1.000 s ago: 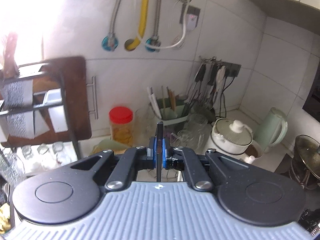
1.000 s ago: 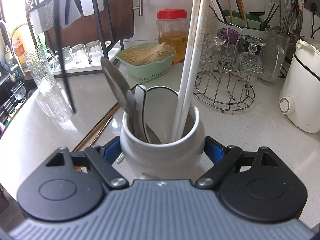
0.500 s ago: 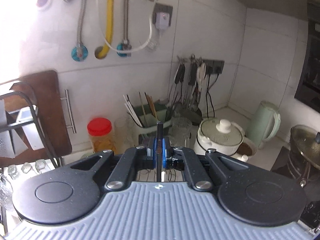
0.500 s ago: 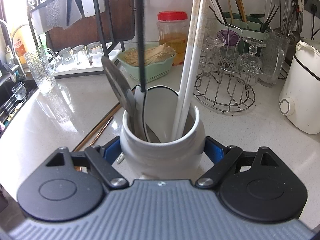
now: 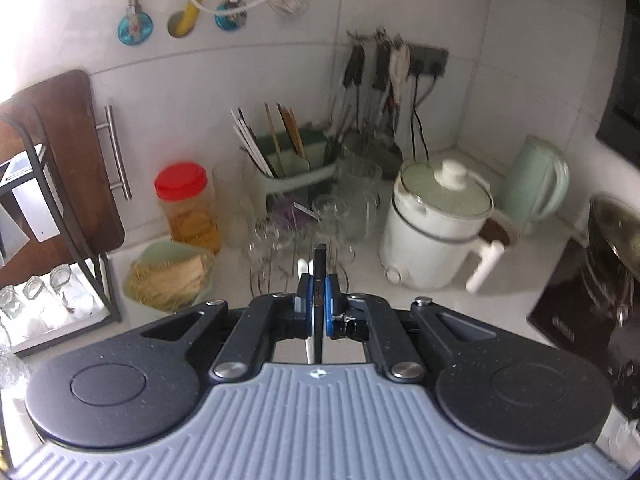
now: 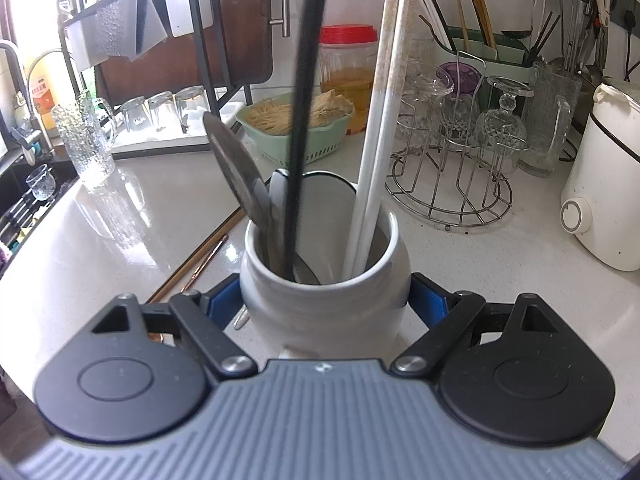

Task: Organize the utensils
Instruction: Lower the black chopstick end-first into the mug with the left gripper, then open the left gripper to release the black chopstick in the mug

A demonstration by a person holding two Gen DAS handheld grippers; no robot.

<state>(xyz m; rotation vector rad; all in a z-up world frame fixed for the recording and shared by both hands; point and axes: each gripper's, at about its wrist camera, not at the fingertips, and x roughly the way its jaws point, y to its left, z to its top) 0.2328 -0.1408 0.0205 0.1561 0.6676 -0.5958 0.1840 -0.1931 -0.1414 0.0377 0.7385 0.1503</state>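
Where the white countertop (image 6: pixel 500 264) fills the right wrist view, it is seen crowded along the tiled wall: a dark dish rack (image 6: pixel 192 24) with upturned glasses at the left, a white electric pot (image 5: pixel 436 224) and a pale green kettle (image 5: pixel 536 180) at the right, a wire stand (image 6: pixel 452 184) hung with stemmed glasses between them. A red-lidded jar (image 6: pixel 347 68) and a green basket (image 6: pixel 296 128) of pale sticks are set just behind the middle. A white ceramic crock (image 6: pixel 324 300) is clamped at its sides by the right gripper (image 6: pixel 325 300), both blue pads pressed against the belly of the crock, which stands upright on the counter. Inside the crock a pair of white chopsticks (image 6: pixel 384 120) is leaned to the right, and a metal spoon (image 6: pixel 236 172) and a white spoon (image 6: pixel 278 200) are leaned to the left. A black chopstick (image 6: pixel 300 120) is held nearly upright, its lower end already down inside the mouth of the crock, beside the spoons. In the left wrist view the same black chopstick is pinched between the pads of the left gripper (image 5: pixel 318 304), the jaws nearly closed upon it, its top end standing just above the pads. Two copper-coloured chopsticks (image 6: pixel 200 264) are left lying flat on the counter, left of the crock.
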